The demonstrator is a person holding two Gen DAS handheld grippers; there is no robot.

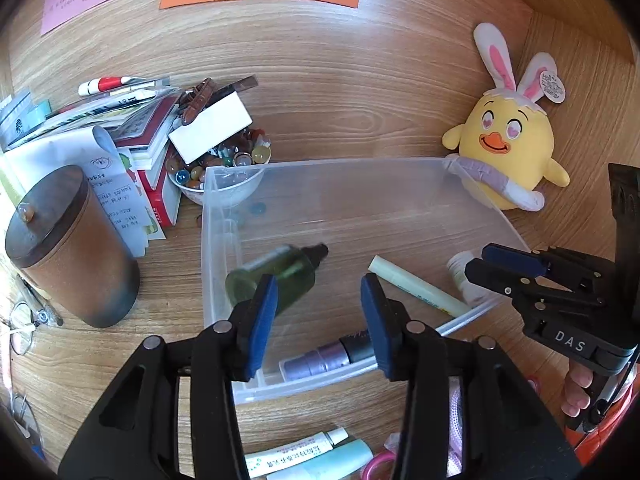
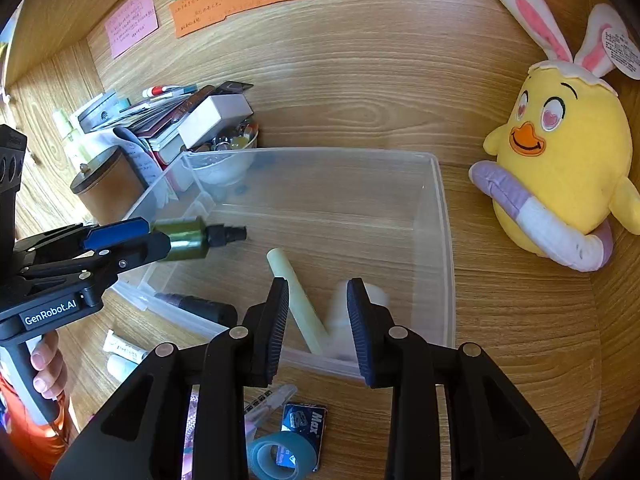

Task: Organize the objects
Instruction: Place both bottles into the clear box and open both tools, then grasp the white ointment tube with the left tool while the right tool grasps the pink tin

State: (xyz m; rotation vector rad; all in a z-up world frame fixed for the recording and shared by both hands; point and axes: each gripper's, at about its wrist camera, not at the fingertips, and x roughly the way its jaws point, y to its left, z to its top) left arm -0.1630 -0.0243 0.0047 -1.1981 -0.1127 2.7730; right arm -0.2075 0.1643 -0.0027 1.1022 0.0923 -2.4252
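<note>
Partway done I'd say: green bottle (image 1: 272,276), pale stick (image 1: 416,286), white bottle (image 1: 460,276) and purple tube (image 1: 320,360) are inside the clear box (image 1: 320,164), my left gripper (image 1: 320,300) and right gripper (image 2: 318,312) hang over it with jaws apart and empty, and the tubes (image 1: 296,450) and tape (image 2: 280,454) in front of the box are still out.

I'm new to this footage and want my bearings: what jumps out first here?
The yellow plush chick with rabbit ears, propped at the right against the wooden wall. Next the clear plastic bin in the middle of the desk, holding a pale green stick and a small white bottle. Over its left side a green bottle appears to be at the left hand-held gripper; left of the bin stand a brown lidded canister and piled books.
</note>
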